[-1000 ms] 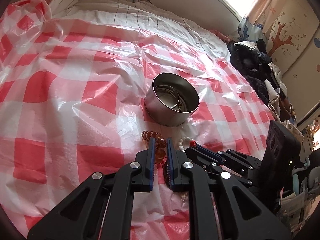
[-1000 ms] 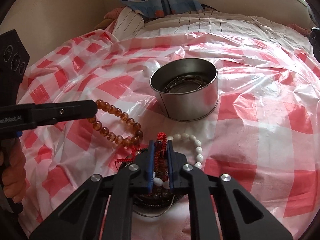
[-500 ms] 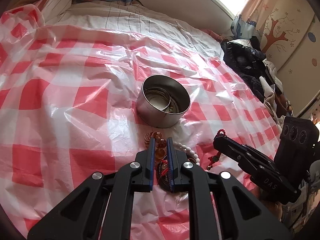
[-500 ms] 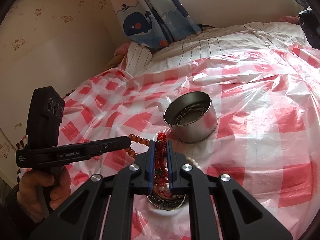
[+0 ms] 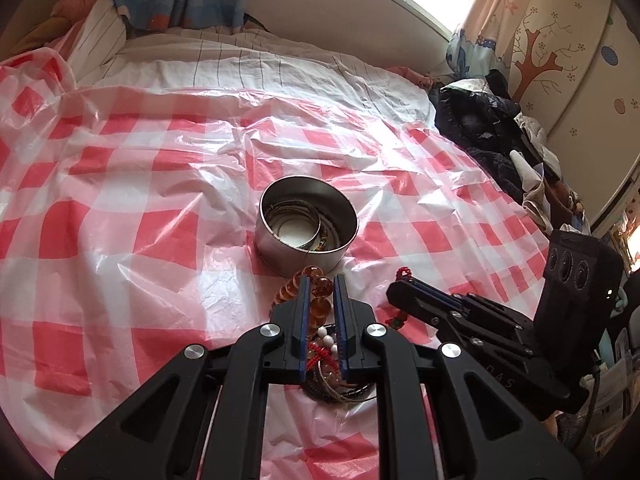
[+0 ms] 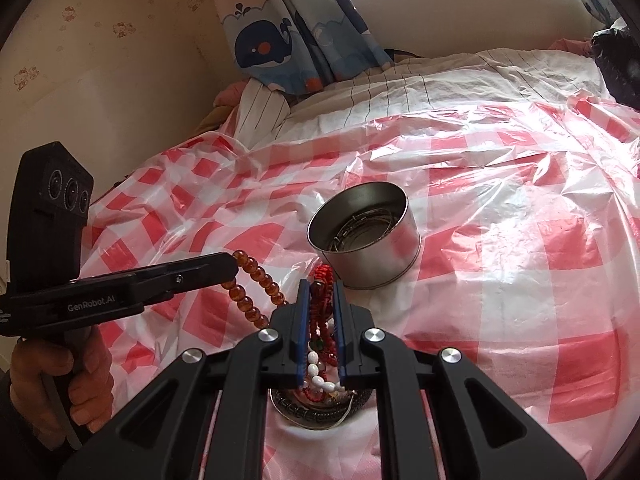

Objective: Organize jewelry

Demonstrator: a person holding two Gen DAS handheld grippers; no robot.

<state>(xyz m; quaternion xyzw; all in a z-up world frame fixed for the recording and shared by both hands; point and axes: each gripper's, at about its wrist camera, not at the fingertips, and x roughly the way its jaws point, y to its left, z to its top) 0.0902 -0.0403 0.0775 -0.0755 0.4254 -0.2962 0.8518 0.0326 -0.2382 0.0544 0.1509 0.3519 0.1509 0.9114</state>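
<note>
Left hand-held gripper [image 5: 321,285] pinches glossy amber beads [image 5: 320,286]; right hand-held gripper [image 6: 321,289] clamps seemingly knotted red cord [image 6: 322,280].

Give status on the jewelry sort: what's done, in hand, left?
Done: bangles already lie in the round metal tin. In hand: left tongs shut on the amber bead bracelet; right tongs shut on the red cord bracelet. Left: white bead strand and dark chains below.

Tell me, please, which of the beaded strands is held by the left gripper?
The amber bead bracelet, pinched in the left gripper: large translucent brown beads, unlike the red strand in the right gripper.
</note>
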